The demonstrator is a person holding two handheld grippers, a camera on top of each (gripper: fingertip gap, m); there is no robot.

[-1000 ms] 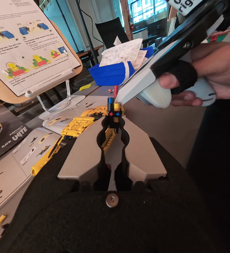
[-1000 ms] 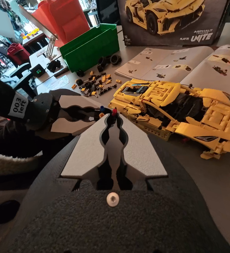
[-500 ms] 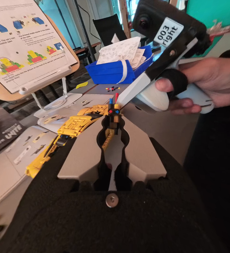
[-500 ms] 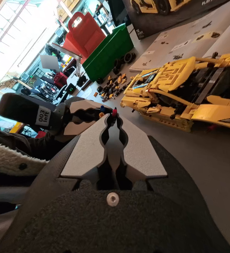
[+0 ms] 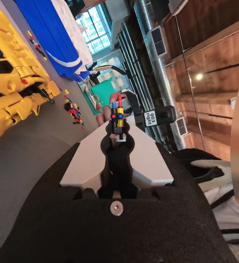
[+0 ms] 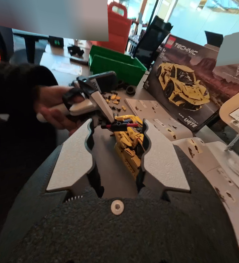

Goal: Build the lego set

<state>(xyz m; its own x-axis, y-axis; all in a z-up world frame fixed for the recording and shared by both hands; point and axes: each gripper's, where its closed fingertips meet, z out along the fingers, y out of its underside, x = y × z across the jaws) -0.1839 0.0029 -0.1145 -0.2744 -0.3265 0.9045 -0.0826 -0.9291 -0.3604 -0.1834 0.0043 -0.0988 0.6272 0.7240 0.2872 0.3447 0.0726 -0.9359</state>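
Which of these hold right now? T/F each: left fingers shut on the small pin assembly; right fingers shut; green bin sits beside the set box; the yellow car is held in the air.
1. The left gripper is shut on the pin assembly. True.
2. The right gripper is shut. False: its fingers stand wide apart, holding nothing.
3. The green bin sits beside the set box. True.
4. The yellow car is held in the air. False: it rests on the table.

Bare table (image 6: 110, 163) lies between the parted right gripper (image 6: 117, 125) fingers; the yellow car (image 6: 130, 148) and the held sub-assembly (image 6: 119, 126) block farther ahead.
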